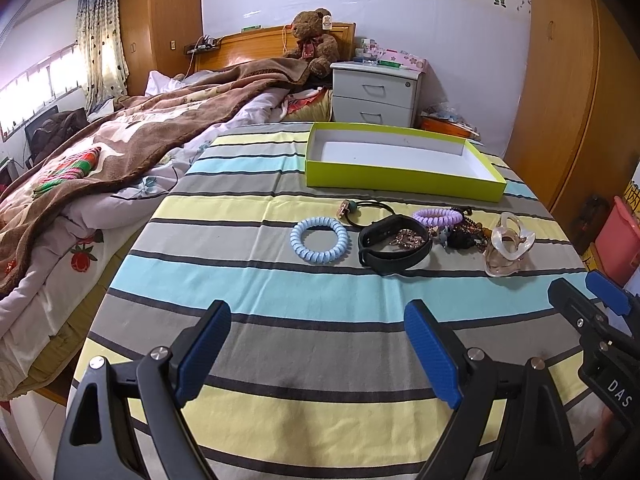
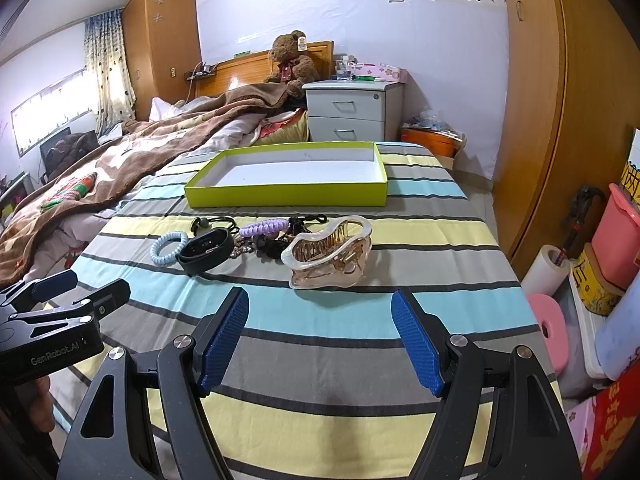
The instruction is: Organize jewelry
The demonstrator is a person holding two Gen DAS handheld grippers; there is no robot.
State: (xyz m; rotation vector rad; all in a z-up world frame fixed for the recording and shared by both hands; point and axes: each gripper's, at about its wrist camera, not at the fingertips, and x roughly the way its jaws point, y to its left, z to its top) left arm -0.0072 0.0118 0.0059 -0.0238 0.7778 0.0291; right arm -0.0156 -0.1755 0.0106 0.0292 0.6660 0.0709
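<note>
A lime-green box lid with a white inside [image 1: 404, 178] [image 2: 286, 194] lies empty at the far end of the striped cloth. In front of it lies a cluster: a light blue coil hair tie [image 1: 319, 240] [image 2: 168, 247], a black wristband [image 1: 394, 246] [image 2: 206, 250], a purple coil tie [image 1: 437, 217] [image 2: 264, 229], a black cord with a green bead [image 1: 368, 210], dark beaded jewelry [image 1: 464, 236] and a clear amber hair claw [image 1: 507, 246] [image 2: 330, 252]. My left gripper [image 1: 316, 354] is open and empty, short of the cluster. My right gripper [image 2: 320, 340] is open and empty, just short of the hair claw.
A bed with a brown blanket [image 1: 120, 148] lies to the left. A white nightstand [image 1: 374, 94] and a teddy bear [image 1: 312, 40] stand behind. A wooden wardrobe [image 2: 560, 100], pink bucket [image 2: 618, 236] and paper rolls [image 2: 550, 320] crowd the right side.
</note>
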